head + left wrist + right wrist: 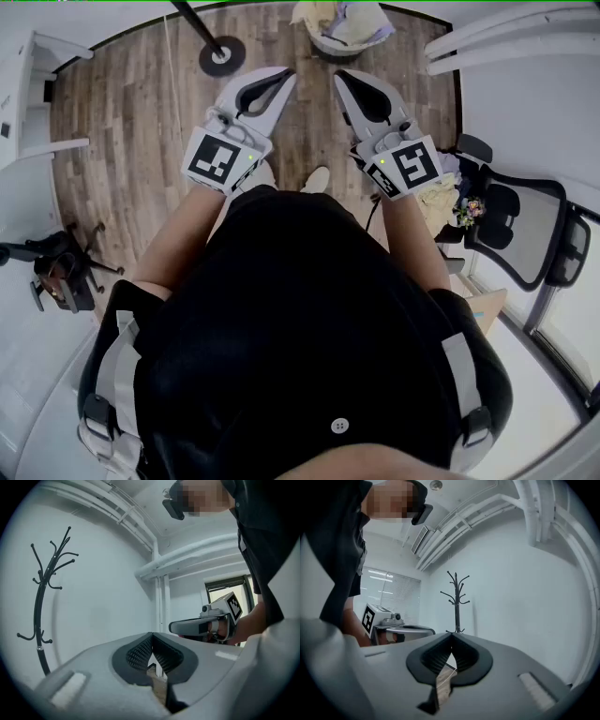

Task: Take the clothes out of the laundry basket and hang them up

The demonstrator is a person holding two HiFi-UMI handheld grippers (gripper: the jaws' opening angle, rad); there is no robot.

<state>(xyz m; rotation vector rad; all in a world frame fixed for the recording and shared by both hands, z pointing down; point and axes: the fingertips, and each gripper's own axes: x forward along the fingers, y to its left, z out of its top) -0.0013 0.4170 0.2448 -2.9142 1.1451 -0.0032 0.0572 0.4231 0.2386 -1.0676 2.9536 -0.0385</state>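
At the far left of the head view a dark tripod [58, 270] stands on the wooden floor [141, 141], with a white desk [23, 89] beyond it against the wall. Further right, the round black base of the coat rack [222, 56] rests on the boards; in the left gripper view its hooks are bare. The left gripper [284, 79] is held level in front of the person's black top [300, 328]. Its 2 jaws are clenched tip to tip with nothing between the ribbed pads. Just beside it, but apart from it, the right gripper [343, 77] is also level. Its jaws are likewise pressed together and empty, and only floor shows through the small gap behind the pads. The 2 grippers sit side by side, their tips angled slightly toward each other. The laundry basket [323, 42] stands on the floor beyond the tips, at the top edge of the head view, well apart from both grippers. The clothes [352, 19], pale yellow and light fabric, are heaped inside it. At the right, a black mesh office chair [525, 225] stands by the wall, with a pale cloth [436, 199] bunched just beside it.
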